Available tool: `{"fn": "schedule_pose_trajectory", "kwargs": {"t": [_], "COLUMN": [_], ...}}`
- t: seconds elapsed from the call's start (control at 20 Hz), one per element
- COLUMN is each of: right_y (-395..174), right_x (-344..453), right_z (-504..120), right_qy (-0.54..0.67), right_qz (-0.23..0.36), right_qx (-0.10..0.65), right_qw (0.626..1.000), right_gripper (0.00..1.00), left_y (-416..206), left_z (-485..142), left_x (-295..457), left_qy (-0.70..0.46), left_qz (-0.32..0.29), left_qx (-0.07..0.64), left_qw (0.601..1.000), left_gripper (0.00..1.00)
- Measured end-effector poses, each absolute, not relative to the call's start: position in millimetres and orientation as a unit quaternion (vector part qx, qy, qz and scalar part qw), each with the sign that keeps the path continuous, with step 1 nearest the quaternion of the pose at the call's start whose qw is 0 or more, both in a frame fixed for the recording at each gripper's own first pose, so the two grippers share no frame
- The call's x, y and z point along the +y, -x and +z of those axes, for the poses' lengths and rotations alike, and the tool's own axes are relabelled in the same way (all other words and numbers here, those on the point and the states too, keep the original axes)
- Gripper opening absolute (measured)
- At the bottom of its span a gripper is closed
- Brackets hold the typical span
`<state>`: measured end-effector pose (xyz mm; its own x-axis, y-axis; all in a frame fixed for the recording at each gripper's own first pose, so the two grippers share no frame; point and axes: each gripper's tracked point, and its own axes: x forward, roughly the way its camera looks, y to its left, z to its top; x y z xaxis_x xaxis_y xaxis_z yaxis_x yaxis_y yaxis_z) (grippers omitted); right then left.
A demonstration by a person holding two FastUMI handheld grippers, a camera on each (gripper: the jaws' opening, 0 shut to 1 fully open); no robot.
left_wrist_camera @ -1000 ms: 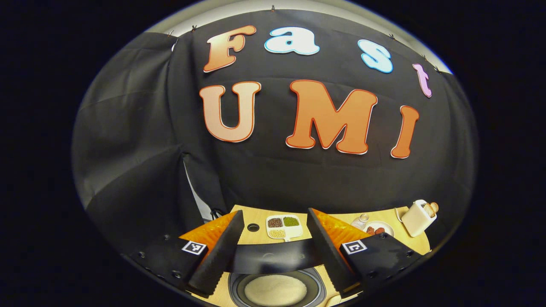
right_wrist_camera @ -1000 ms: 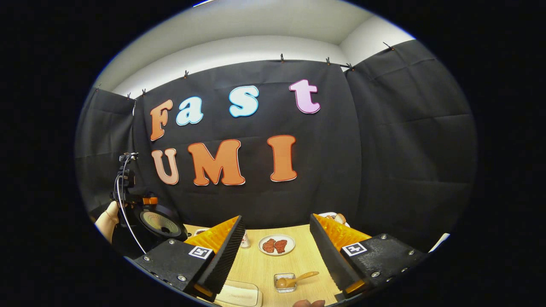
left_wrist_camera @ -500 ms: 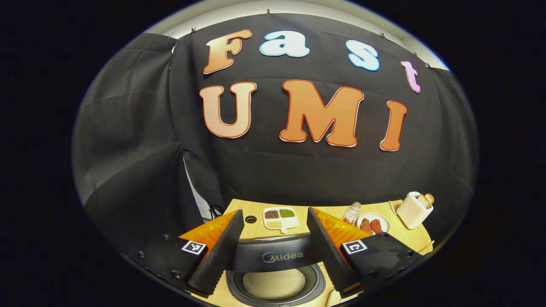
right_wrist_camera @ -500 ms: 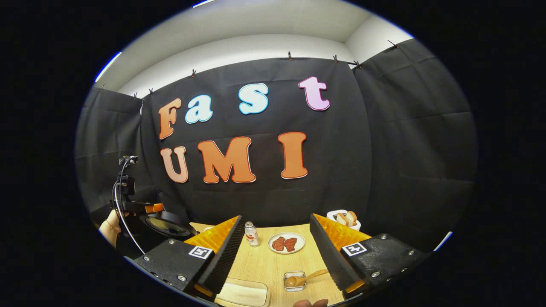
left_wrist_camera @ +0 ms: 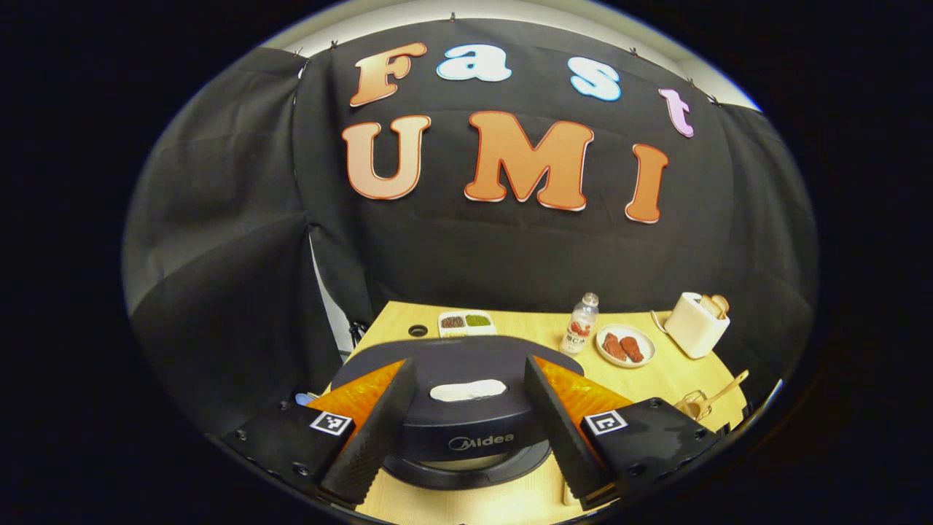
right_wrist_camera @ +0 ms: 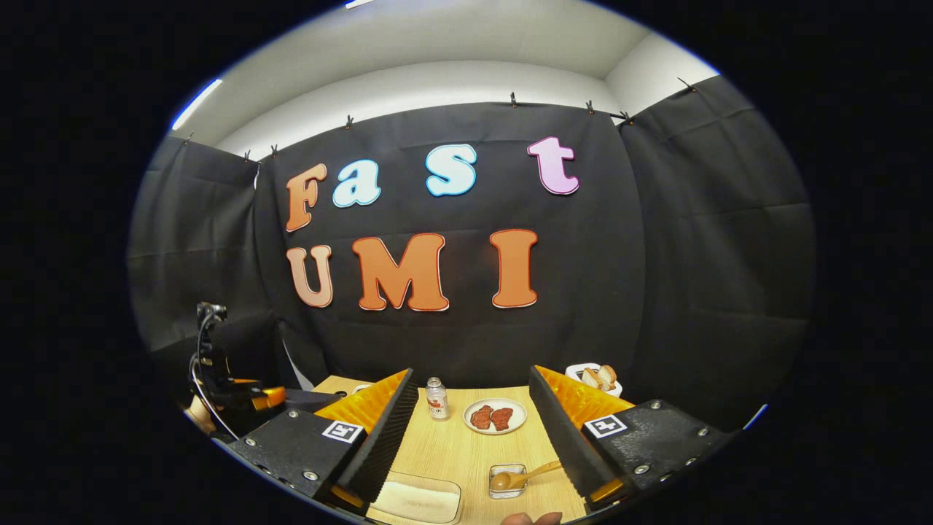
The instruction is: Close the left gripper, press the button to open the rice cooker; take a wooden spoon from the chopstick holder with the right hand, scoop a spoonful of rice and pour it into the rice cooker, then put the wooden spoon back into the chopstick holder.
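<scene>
Your left gripper view looks close over the rice cooker [left_wrist_camera: 455,408] toward the back wall; your right gripper view faces likewise, sharing the meat plate [left_wrist_camera: 625,345] [right_wrist_camera: 495,416].

The cooker [left_wrist_camera: 466,415] carries the brand word "Midea" in pale letters on the front of its lid, seen in the left gripper view. The bottle [left_wrist_camera: 579,334] has a label with print too small to read. Each body of the left gripper [left_wrist_camera: 466,364] and right gripper [right_wrist_camera: 472,372] bears square black-and-white coded tags, patterns rather than letters
</scene>
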<state>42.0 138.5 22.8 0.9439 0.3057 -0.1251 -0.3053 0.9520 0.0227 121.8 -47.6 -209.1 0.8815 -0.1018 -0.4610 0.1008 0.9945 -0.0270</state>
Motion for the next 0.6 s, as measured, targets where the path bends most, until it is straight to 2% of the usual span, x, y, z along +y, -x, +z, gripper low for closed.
{"fn": "schedule_pose_trajectory", "kwargs": {"t": [0.15,0.4,0.55,0.6], "right_y": [-42,-45,-48,-49], "right_x": [137,135,135,134], "right_z": [17,7,2,1], "right_qy": [-0.001,0.000,0.002,0.003], "right_qz": [0.155,0.149,0.146,0.145], "right_qx": [0.070,0.081,0.087,0.088], "right_qw": [0.985,0.986,0.985,0.985], "right_gripper": [0.95,0.95,0.95,0.95], "left_y": [-108,-117,-106,-110], "left_z": [-242,-268,-296,-285], "left_x": [-48,-52,-50,-49], "left_qy": [-0.016,-0.025,-0.033,-0.035], "left_qz": [-0.048,-0.045,-0.042,-0.041], "left_qx": [0.246,0.218,0.237,0.196], "left_qw": [0.968,0.975,0.970,0.979], "left_gripper": [1.00,1.00,0.99,0.99]}}
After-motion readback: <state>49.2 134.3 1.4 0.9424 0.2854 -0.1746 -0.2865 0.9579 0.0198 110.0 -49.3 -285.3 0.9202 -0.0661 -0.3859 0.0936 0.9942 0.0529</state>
